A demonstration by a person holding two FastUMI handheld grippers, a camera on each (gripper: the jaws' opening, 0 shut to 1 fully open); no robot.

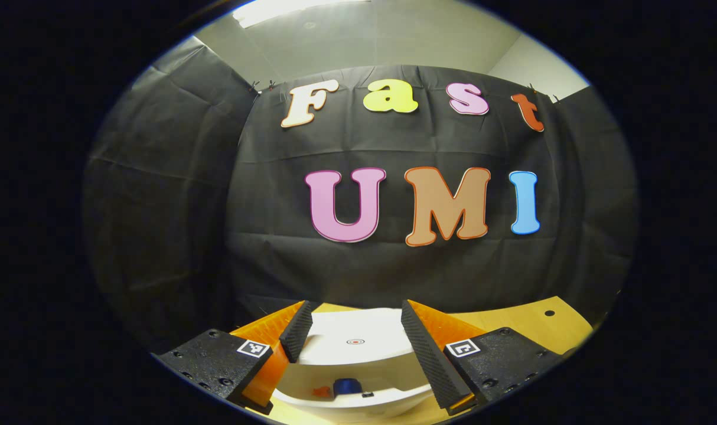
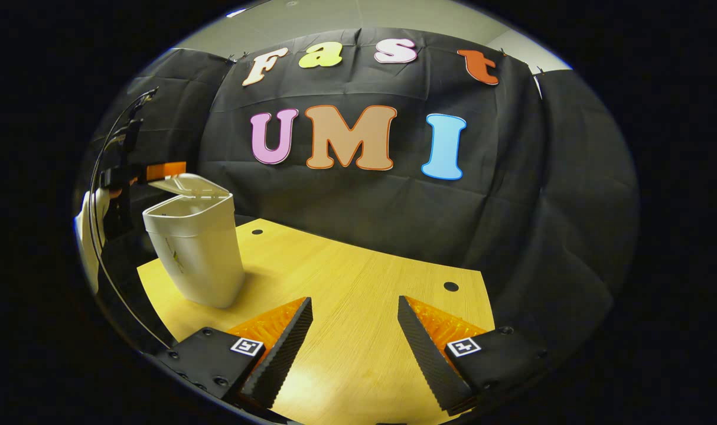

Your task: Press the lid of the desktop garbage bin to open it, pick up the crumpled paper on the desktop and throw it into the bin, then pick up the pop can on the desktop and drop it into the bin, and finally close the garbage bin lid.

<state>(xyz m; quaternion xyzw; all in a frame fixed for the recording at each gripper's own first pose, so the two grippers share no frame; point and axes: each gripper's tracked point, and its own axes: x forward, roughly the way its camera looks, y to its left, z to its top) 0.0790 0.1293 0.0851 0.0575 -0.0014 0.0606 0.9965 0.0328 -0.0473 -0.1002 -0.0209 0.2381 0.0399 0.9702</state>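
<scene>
The white desktop bin (image 2: 196,248) stands at the left of the wooden table (image 2: 358,277) in the right gripper view, its lid (image 2: 187,184) tilted up and its mouth uncovered. My left gripper (image 2: 168,171) hovers just behind the raised lid. In the left gripper view my left gripper (image 1: 355,307) is open right above the bin (image 1: 358,401), and the lid (image 1: 354,341) shows between its fingers. Inside the bin lie a blue rounded thing (image 1: 346,386) and a small orange bit (image 1: 321,391). My right gripper (image 2: 354,299) is open over bare tabletop, holding nothing.
Black cloth walls close the booth behind and to the sides of the table. The tabletop has two small dark holes (image 2: 451,286) near its far edge. Cables (image 2: 107,141) and a white sleeve (image 2: 88,230) show at the left, behind the bin.
</scene>
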